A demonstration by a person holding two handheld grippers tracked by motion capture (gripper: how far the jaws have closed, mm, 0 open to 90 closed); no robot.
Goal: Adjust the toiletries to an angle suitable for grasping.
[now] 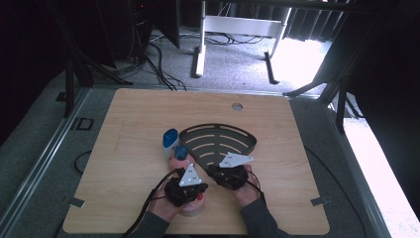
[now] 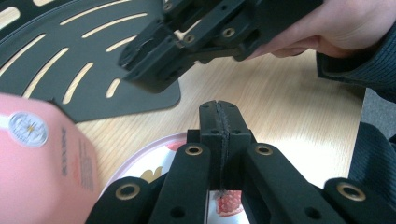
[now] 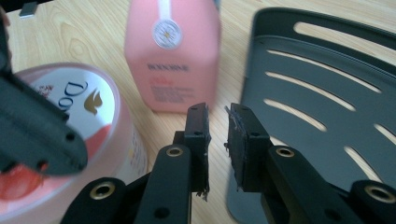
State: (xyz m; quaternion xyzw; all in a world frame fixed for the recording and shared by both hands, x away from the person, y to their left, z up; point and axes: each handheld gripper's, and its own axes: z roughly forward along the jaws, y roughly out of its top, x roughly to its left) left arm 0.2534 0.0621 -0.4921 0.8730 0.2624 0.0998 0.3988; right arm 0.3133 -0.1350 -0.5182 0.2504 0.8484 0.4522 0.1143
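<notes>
While both grippers hover low over the near middle of the wooden surface (image 1: 129, 148), the left gripper (image 2: 219, 112) has its jaws pressed together on nothing, just above a round pink tub (image 3: 100, 116). Jaws of the right gripper (image 3: 217, 116) stand a narrow gap apart, empty, at the near edge of the black slotted tray (image 1: 218, 139). A pink bottle (image 3: 173, 56) stands just left of the tray, beside the tub.

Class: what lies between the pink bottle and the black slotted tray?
Bare tabletop separates pink bottle and black tray, seen in the right gripper view.
</notes>
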